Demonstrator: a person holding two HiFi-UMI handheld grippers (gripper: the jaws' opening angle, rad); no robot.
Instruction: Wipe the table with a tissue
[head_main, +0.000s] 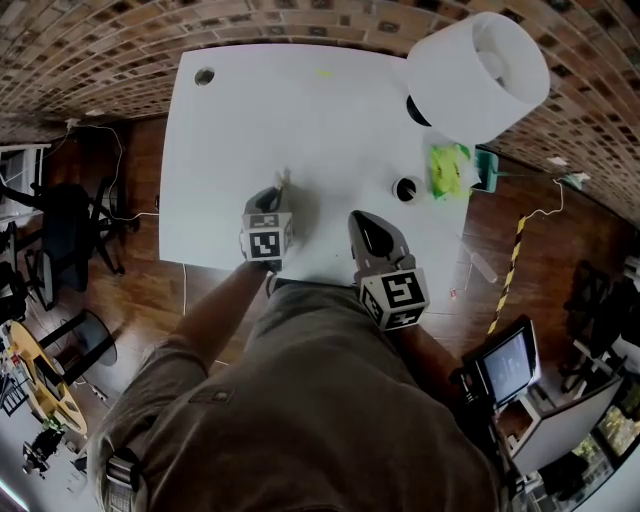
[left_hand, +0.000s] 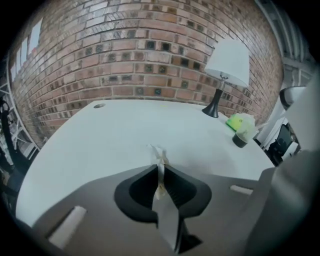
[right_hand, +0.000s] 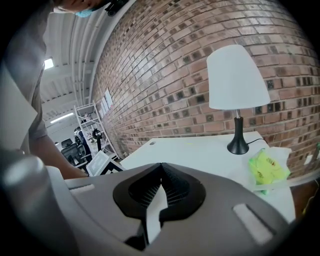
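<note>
1. Your left gripper (left_hand: 160, 169) is clamped on the tissue (left_hand: 158, 152). It pinches a thin fold, so a crumpled tip pokes out past the jaws to meet the table (head_main: 300, 110).
2. That tip is near the middle of the near edge, angled down for wiping. I cannot tell whether it touches the surface.
3. Your right gripper (right_hand: 161, 169) is closed on nothing and hangs over the near edge, beside the left, likely to stay clear.
4. The lamp (head_main: 478, 75) stands at the far right corner and the green packet (head_main: 448, 168) by the right edge, leaving the broad middle free.
</note>
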